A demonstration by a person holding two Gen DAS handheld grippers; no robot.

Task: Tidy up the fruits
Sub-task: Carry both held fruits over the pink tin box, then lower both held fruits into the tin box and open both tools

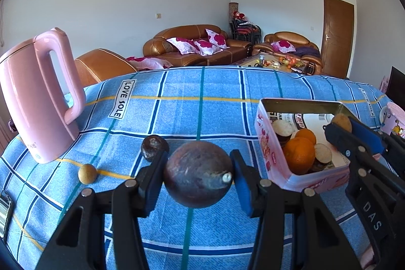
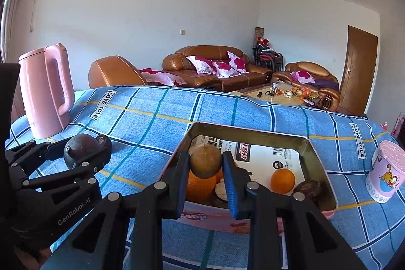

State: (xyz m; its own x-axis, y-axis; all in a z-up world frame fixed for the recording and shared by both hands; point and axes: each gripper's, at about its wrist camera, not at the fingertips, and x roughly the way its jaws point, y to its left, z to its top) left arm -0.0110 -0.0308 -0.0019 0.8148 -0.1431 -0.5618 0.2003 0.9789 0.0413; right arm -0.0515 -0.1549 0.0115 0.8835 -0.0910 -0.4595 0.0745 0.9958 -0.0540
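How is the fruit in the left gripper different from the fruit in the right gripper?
The dark purple fruit in the left gripper is larger than the tan fruit in the right gripper. The purple one has a dark, blotchy skin and a stem stub; the tan one is pale brown and plain. The purple one is held over the blue checked cloth, the tan one over the open pink tin. Both are round and clamped between fingers.

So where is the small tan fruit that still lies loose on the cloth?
In the left wrist view the small tan fruit lies on the blue checked cloth at lower left, in front of the pink kettle and left of the loose dark fruit.
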